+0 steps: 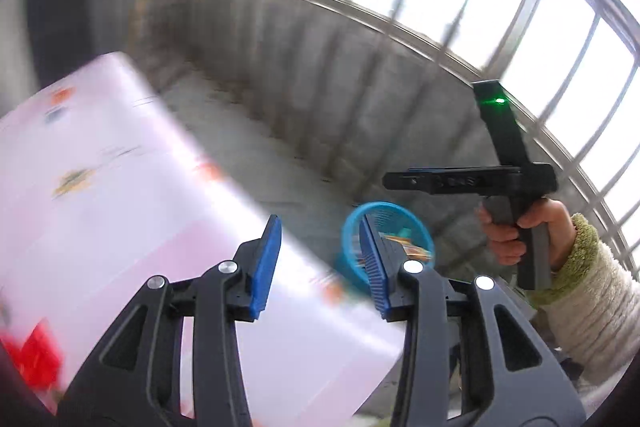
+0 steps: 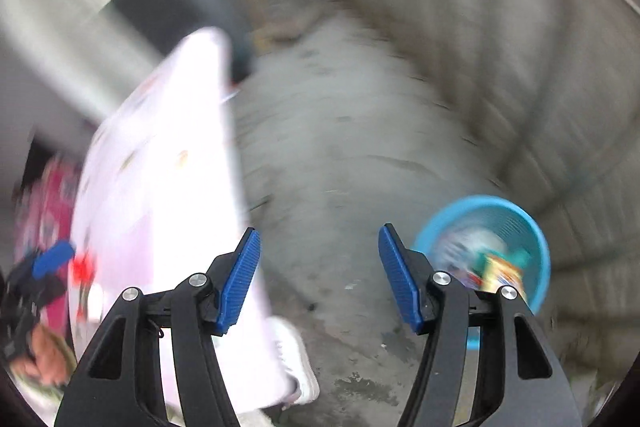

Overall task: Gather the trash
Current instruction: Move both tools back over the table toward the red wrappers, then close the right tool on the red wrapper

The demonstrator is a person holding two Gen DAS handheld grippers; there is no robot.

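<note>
left gripper [image 1: 320,259] wide open, empty | right gripper [image 2: 318,273] wide open, empty | blue basket [image 2: 540,247] on concrete floor [image 2: 340,147] beside pink-covered table [image 1: 120,187], wrappers inside | red scrap [image 1: 36,355] at table's near edge: likely light, crinkly; pinch mid-body

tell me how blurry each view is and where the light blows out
Left wrist view: the pink table and wall smear with motion, the windows blow out white, yet the left tongs stay sharp. Right wrist view: heavier smear over the floor and blue basket; only the right tongs are crisp.
</note>
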